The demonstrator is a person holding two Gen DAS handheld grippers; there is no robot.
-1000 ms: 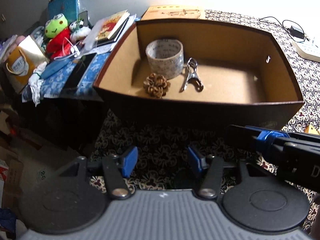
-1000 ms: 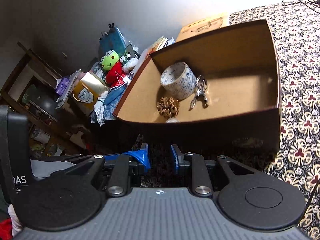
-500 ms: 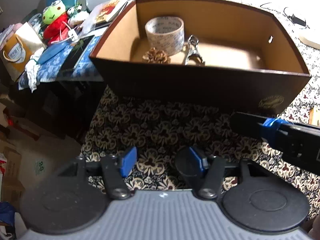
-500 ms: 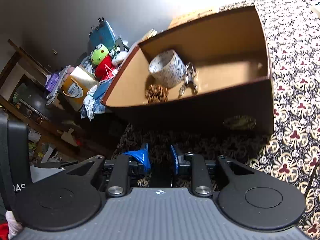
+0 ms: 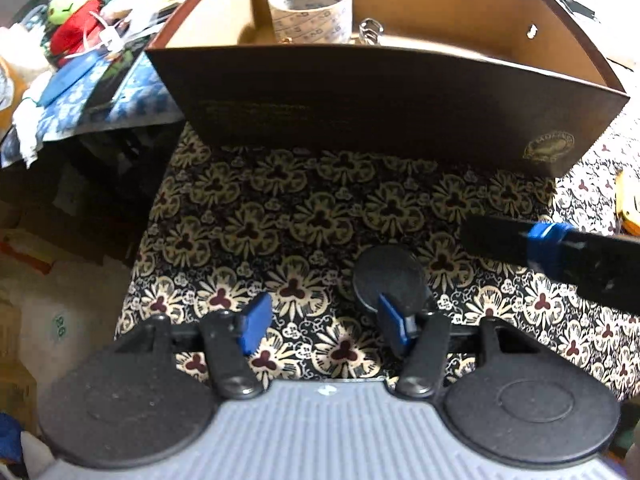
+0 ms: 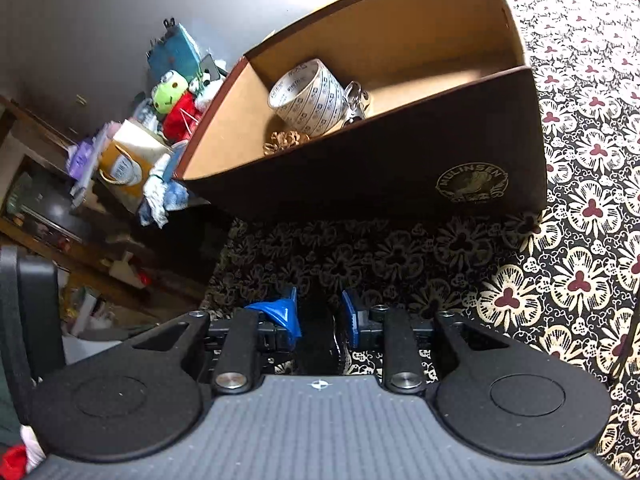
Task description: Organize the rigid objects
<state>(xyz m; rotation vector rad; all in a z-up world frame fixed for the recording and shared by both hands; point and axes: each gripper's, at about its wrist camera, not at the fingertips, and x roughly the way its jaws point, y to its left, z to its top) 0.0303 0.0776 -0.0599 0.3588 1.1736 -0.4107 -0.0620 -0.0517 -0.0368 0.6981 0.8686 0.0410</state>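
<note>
Held before the box [image 5: 380, 120]: left gripper [image 5: 324, 324] released beside the black disc [image 5: 388, 280]; right gripper [image 6: 320, 316] narrowly parted, grip impossible to tell. Inside the box, tape roll [image 5: 310, 12]. Could clip the box's tall near wall if lifted low.

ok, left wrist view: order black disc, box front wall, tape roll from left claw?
1. Black disc, on the cloth by the right finger of the left claw.
2. Box front wall, straight ahead.
3. Tape roll, farther back, behind that wall.
</note>
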